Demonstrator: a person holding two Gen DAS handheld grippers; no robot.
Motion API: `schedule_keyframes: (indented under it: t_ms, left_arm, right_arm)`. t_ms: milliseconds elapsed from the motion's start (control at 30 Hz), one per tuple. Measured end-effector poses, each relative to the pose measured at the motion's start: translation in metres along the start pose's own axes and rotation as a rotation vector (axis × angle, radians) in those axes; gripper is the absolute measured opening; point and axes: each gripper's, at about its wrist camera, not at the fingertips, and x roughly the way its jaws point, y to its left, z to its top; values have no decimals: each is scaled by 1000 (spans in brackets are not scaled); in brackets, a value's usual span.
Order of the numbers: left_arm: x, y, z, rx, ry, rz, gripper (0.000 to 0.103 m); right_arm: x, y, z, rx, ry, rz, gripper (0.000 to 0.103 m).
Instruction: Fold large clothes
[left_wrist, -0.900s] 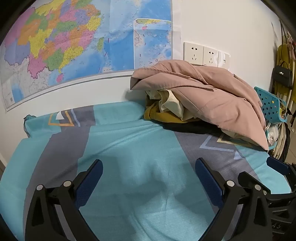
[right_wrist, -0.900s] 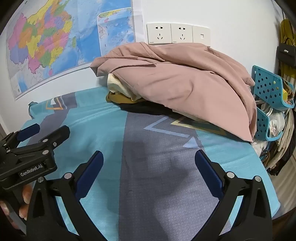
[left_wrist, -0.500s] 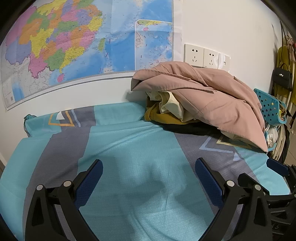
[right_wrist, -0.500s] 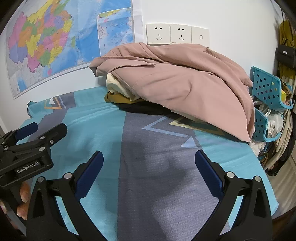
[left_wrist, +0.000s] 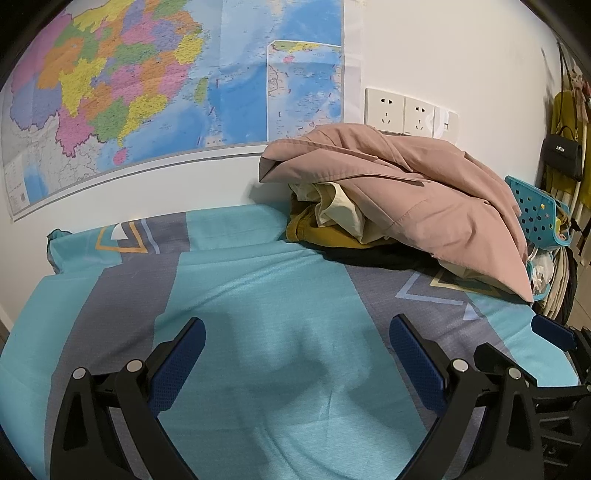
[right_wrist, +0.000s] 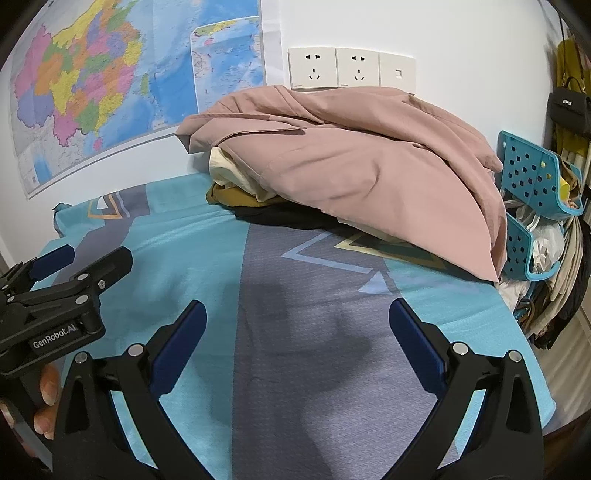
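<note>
Right wrist view: at lower left, one left gripper (right_wrist: 75, 264) with a hand (right_wrist: 44, 398) beneath it, jaws apart and empty. One map (right_wrist: 110, 81) fills the upper left wall. At bottom centre the right gripper (right_wrist: 297, 328) hangs over one teal-and-grey sheet (right_wrist: 295, 350), jaws wide apart, nothing between them. Three white wall plates (right_wrist: 351, 68) sit at upper centre. Below them lies one pile of clothes (right_wrist: 351, 162): pink, cream, mustard and black, four layers. Two teal baskets (right_wrist: 532, 177) stand at right.

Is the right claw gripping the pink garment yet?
No, the right claw stands open over bare bedsheet, short of the pink garment.
</note>
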Motion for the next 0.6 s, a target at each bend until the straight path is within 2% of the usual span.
schedule_keyframes:
  t_ms: [600]
  left_arm:
    - [3, -4, -1, -4, 15, 20, 96]
  right_arm:
    - [1, -1, 0, -15, -5, -33, 97]
